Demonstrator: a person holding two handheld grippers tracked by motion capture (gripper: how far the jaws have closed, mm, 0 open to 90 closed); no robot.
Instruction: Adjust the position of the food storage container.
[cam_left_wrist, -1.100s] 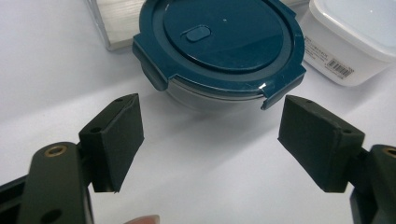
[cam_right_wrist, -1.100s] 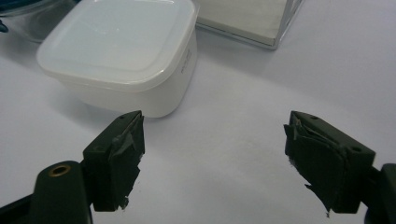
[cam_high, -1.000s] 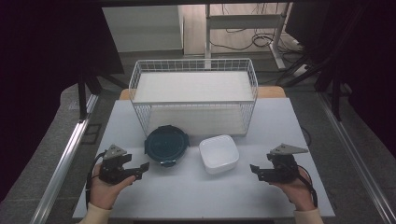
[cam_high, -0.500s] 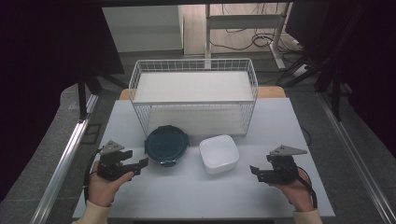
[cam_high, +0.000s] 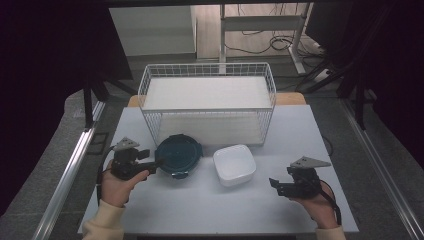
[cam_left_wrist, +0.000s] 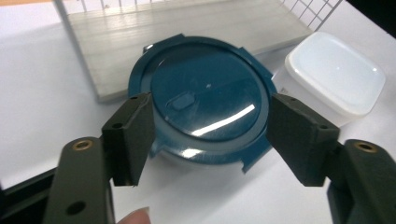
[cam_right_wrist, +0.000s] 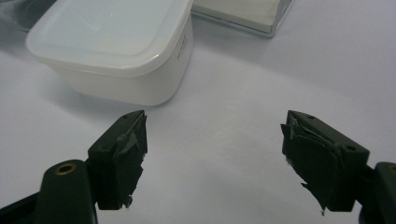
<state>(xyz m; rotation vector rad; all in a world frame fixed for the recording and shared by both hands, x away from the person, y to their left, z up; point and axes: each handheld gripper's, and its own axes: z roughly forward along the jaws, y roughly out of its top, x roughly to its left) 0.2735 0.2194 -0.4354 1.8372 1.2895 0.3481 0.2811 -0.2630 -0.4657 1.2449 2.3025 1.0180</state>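
The round blue container (cam_high: 178, 155) sits on the white table (cam_high: 200, 210), just before the wire basket (cam_high: 207, 102). The left gripper (cam_left_wrist: 210, 135) flanks its near rim; its jaws have just been closing and are not pressing yet. A white box (cam_high: 234, 164) stands beside it. The right gripper (cam_right_wrist: 215, 154) hangs wide, holding nothing.

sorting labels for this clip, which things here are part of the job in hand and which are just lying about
In the job:
- left gripper, fingers open and just closing in around the lid
- round dark teal lidded container

Lying about:
- white square lidded container
- white wire basket
- right gripper, open over bare table
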